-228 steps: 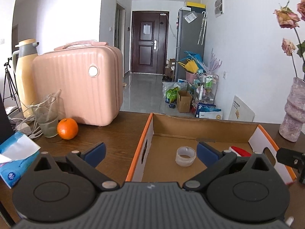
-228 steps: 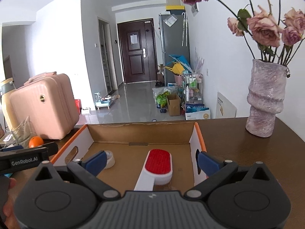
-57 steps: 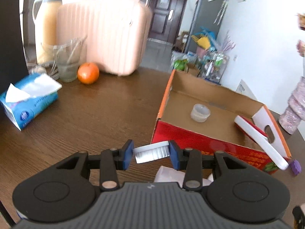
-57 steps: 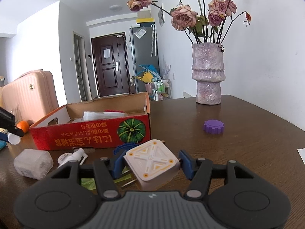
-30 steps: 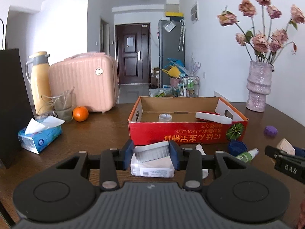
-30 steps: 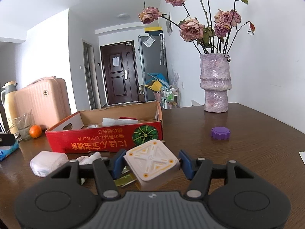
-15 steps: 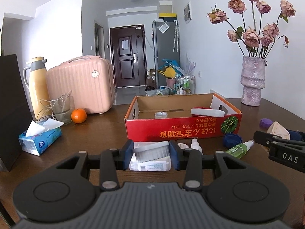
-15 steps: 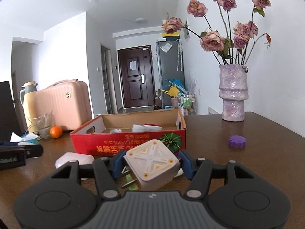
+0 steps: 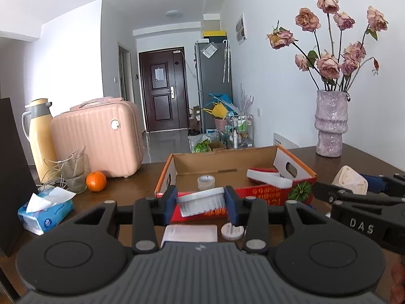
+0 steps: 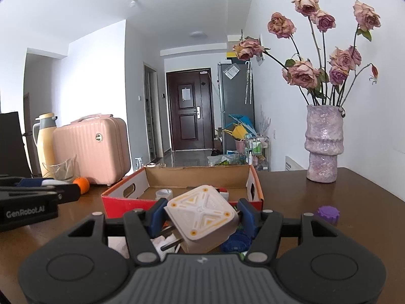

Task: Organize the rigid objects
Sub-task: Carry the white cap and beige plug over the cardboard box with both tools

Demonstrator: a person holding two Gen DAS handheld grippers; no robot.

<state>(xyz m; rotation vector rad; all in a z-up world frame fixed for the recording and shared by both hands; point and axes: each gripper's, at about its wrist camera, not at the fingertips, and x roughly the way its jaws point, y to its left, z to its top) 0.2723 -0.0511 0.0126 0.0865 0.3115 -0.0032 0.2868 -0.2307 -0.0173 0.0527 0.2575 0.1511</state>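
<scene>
A white brush [image 9: 201, 202] is clamped between the jaws of the left gripper [image 9: 201, 204], held above the bench [image 9: 131, 177] just near of the red cardboard box [image 9: 265, 195]. A white plug adapter [image 10: 202, 214] is gripped by the right gripper [image 10: 201, 217], likewise near the box's front wall.
</scene>
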